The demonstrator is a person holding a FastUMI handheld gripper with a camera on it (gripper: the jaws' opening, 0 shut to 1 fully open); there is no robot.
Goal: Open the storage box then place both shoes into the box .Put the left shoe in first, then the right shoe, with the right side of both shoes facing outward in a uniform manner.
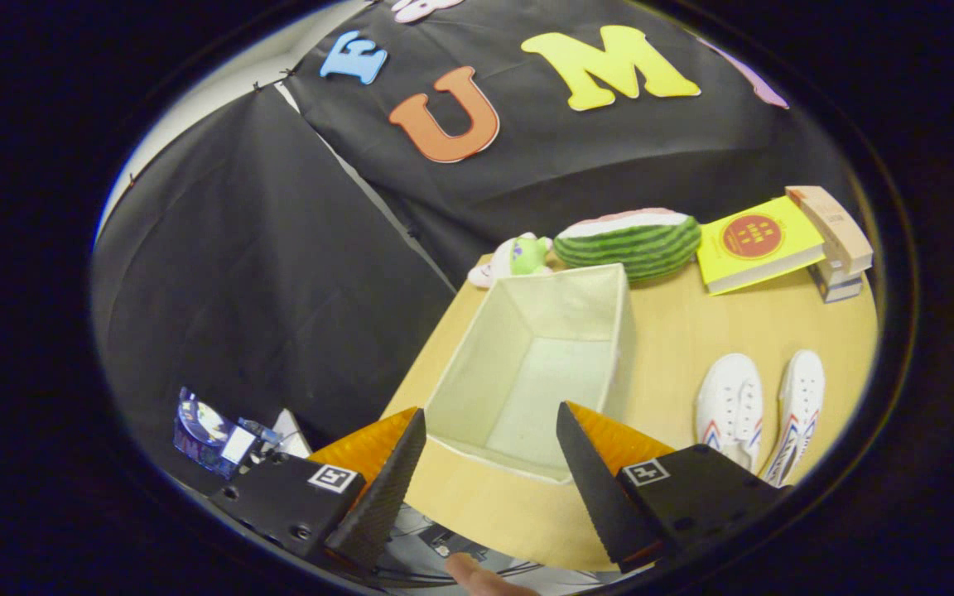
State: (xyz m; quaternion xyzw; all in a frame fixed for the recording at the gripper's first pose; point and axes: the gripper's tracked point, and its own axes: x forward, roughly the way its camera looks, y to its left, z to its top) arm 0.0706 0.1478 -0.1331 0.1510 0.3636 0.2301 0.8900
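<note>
Gripper (489,422) fingers spread wide above the storage box (477,364) near rim; shoes (763,414) stand clear beside it.

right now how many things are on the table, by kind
storage box: 1, open and empty, just ahead of the open claw
shoes: 2
plush toys: 2
books: about 4
total: about 9

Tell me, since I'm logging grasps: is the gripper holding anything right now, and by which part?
Nothing is held. The gripper is open, fingers spread above the near edge of the open cream fabric storage box. The two white canvas shoes lie untouched on the wooden table.
</note>
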